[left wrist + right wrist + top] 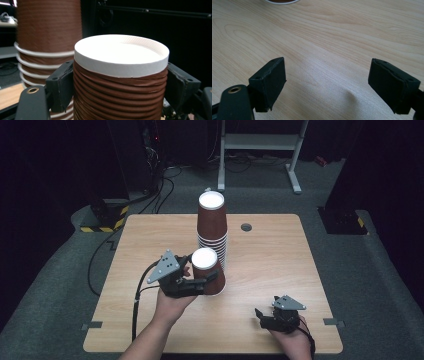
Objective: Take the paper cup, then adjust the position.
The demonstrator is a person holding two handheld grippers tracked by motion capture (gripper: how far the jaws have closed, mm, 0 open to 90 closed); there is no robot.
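Near the bench (280,270) middle, the left hand-held gripper (202,281) is clamped on an upturned brown cup (207,270) just beside the cup stack (212,227), probably to separate it; the right hand-held gripper (262,315) rests apart, empty

A dim lab or test room, set up for recording. A plain light-wood counter (280,270) with a round cable port (246,227) stands on grey carpet (350,270). Dark surroundings hold black equipment, with loose cables (165,185) trailing over the floor. Yellow-and-black hazard tape (107,222) marks stand bases at either side. A white metal frame (260,150) stands behind the counter.
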